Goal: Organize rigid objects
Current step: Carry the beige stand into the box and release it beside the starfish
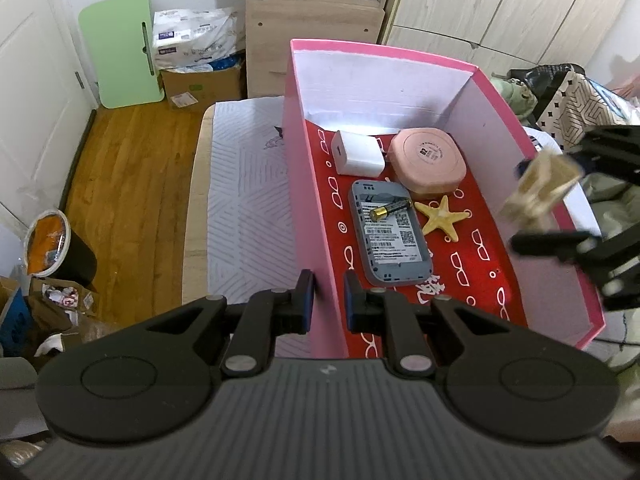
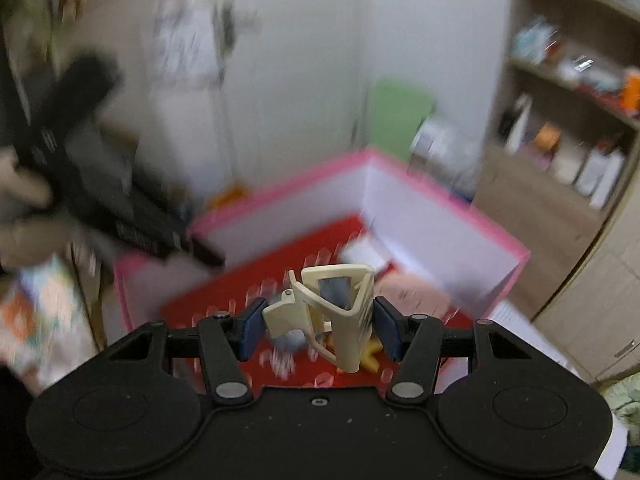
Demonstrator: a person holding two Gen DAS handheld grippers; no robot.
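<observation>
Nearest in the left wrist view, the left gripper (image 1: 329, 300) is seen with its blue pads drawn close, the near left wall of the pink box (image 1: 308, 216) clamped between them. Inside the box, on its red patterned floor, a grey device (image 1: 390, 236) lies flat with a small battery (image 1: 390, 209) resting on top of it. Just beside it a yellow starfish (image 1: 440, 216) is found, and beyond these a white charger (image 1: 358, 153) and a round-cornered pink case (image 1: 427, 160) lie side by side near the far wall.

In the right wrist view, a cream hair claw clip (image 2: 334, 304) is held between the pads of the right gripper (image 2: 320, 330), whose jaws are set moderately wide around it. The clip is carried above the box, over the right-hand wall as seen from the left camera, not yet set down. The surroundings are blurred in this view.

Further off, a wooden shelf unit (image 1: 312, 40) with bottles and a green board (image 1: 120, 50) leaning against the wall are visible.
</observation>
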